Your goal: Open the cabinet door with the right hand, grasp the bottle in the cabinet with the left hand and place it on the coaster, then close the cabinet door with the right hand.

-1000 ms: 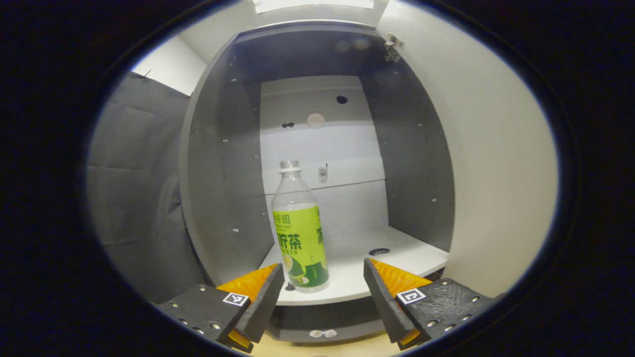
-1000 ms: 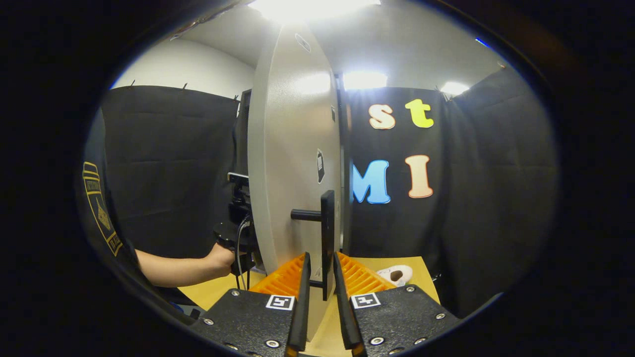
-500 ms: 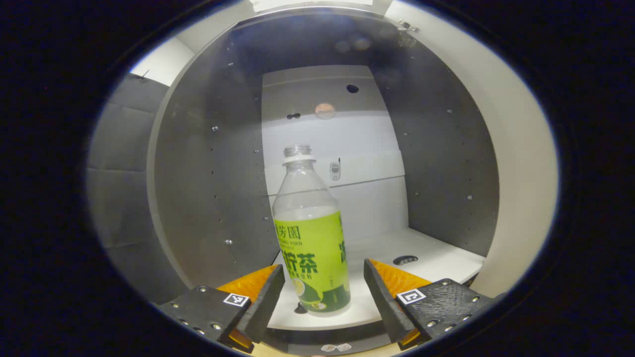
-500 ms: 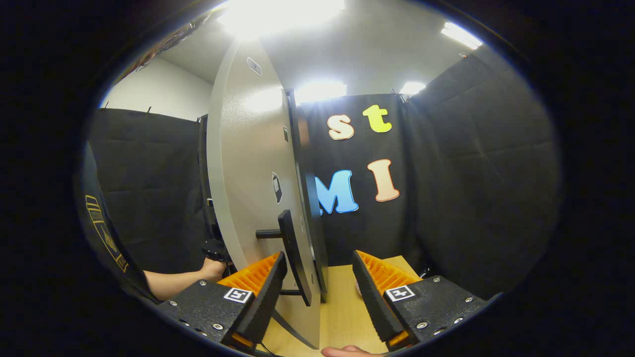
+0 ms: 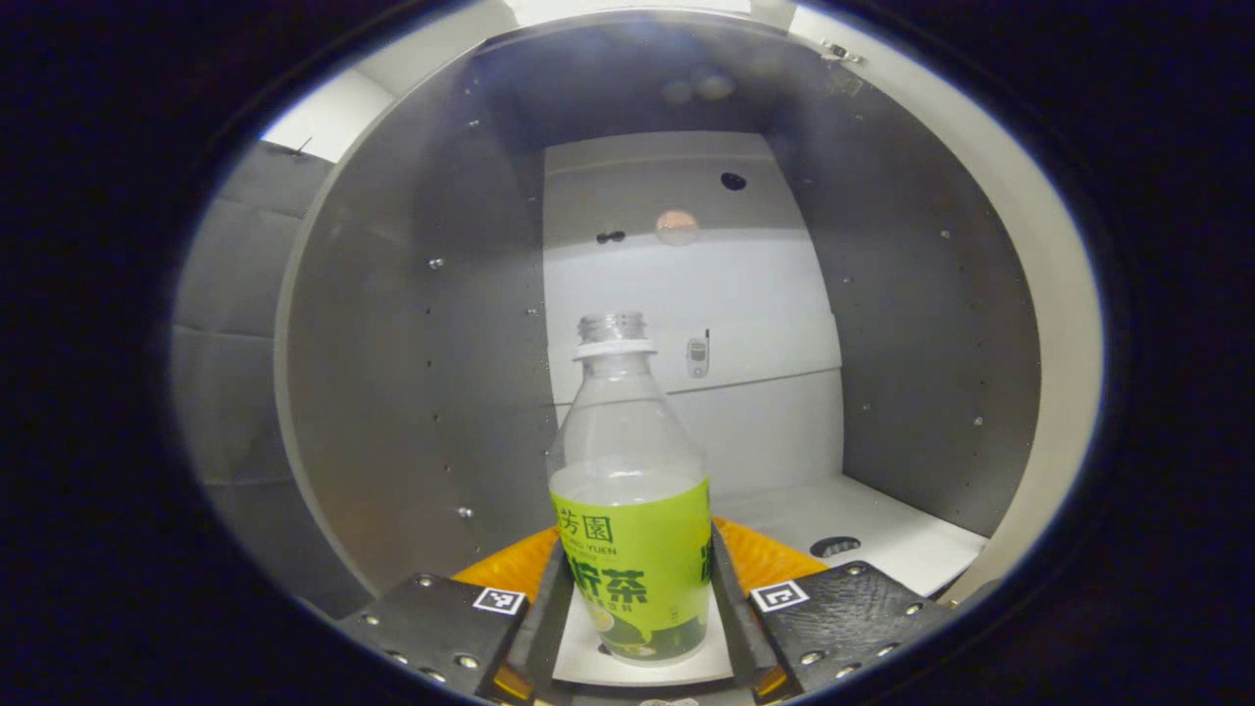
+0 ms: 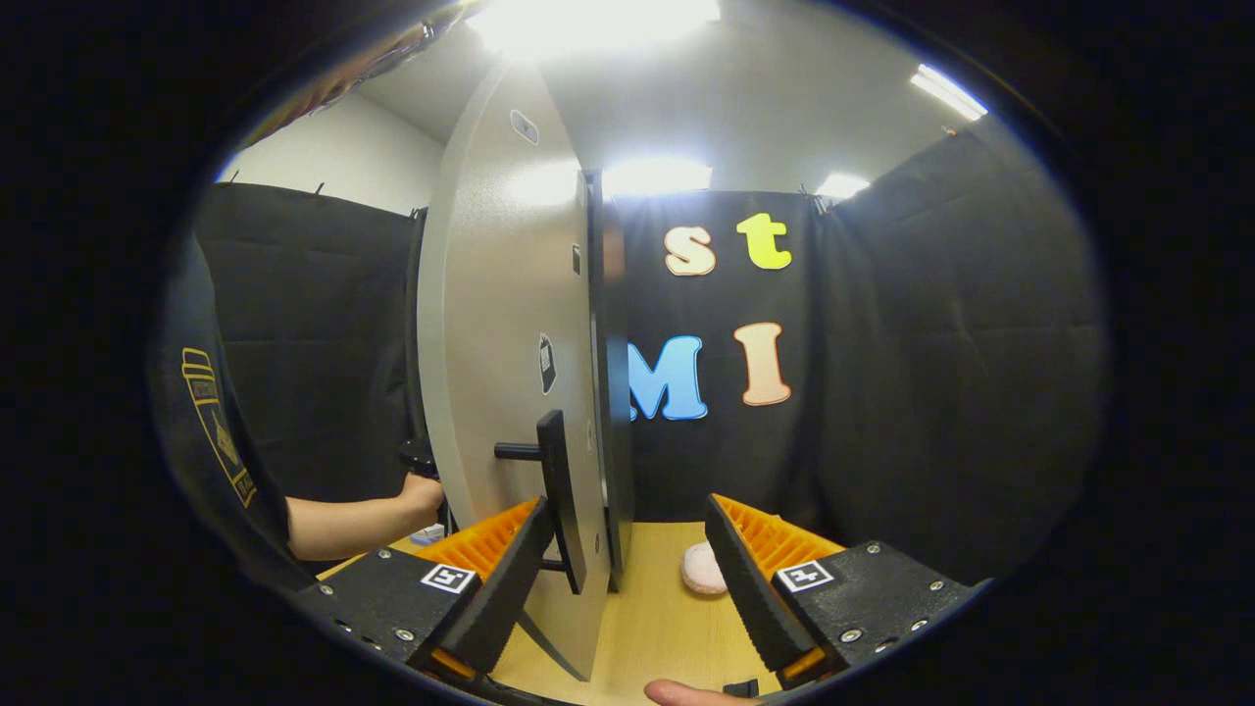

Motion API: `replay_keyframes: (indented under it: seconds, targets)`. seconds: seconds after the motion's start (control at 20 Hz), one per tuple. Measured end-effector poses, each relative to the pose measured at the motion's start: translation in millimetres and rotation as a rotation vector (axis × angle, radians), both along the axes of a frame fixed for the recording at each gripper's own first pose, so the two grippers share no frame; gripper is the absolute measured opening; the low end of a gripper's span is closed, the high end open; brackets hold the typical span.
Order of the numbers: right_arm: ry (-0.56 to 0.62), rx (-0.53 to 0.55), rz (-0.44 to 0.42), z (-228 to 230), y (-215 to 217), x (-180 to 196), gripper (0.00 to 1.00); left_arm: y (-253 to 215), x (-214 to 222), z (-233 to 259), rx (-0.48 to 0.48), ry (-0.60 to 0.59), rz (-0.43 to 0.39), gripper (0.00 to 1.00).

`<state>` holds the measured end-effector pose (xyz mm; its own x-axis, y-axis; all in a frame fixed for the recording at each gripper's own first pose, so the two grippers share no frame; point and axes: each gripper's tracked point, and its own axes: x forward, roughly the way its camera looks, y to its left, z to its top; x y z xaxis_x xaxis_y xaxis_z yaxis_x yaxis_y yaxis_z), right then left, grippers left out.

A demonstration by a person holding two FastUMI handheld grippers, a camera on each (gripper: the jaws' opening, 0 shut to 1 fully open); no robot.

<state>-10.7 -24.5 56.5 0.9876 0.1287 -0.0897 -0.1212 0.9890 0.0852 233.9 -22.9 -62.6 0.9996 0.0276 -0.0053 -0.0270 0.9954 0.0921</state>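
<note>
Down at the bottom of the left gripper view, the left gripper (image 5: 632, 628) has its fingers tight against either flank of the clear plastic bottle with the lime-green label (image 5: 632, 510), so the jaws look clamped on the label band. The bottle stands upright, long axis straight up the centre of the frame, base on the white shelf of the grey-walled cabinet (image 5: 882, 520), near its front edge. My read: with the grip low on the body, the coming pull-out has to stay level or the tall neck tips.

Over in the right gripper view, the right gripper (image 6: 627, 579) sits bottom centre with jaws spread wide, holding nothing. The black bar handle (image 6: 554, 490) lies just inside its left finger, free, on the pale grey cabinet door (image 6: 500, 324) standing open, left of centre. Farther back, a small pale round coaster (image 6: 702, 569) lies on the wooden tabletop (image 6: 647, 618), between the fingers and nearer the right one. A bare forearm (image 6: 353, 512) reaches behind the door at lower left
</note>
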Motion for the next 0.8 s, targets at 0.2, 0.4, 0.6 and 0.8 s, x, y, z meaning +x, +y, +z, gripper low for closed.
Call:
replay_keyframes:
  seconds: [0.2,0.4,0.6,0.8]
  targets:
    - [0.021,-0.009,0.077,-12,-18,-6,0.95,6,-13,10,0.006,-0.008,0.022,0.6]
    - [0.038,0.036,0.106,-26,-50,11,0.95,15,-44,24,0.0,-0.013,0.083,0.75]
    - [0.05,0.033,0.182,-44,-75,35,0.96,29,-85,38,0.021,-0.022,0.179,0.75]
    - [0.059,-0.034,0.248,-70,-94,67,0.95,40,-134,42,0.054,-0.01,0.27,0.75]
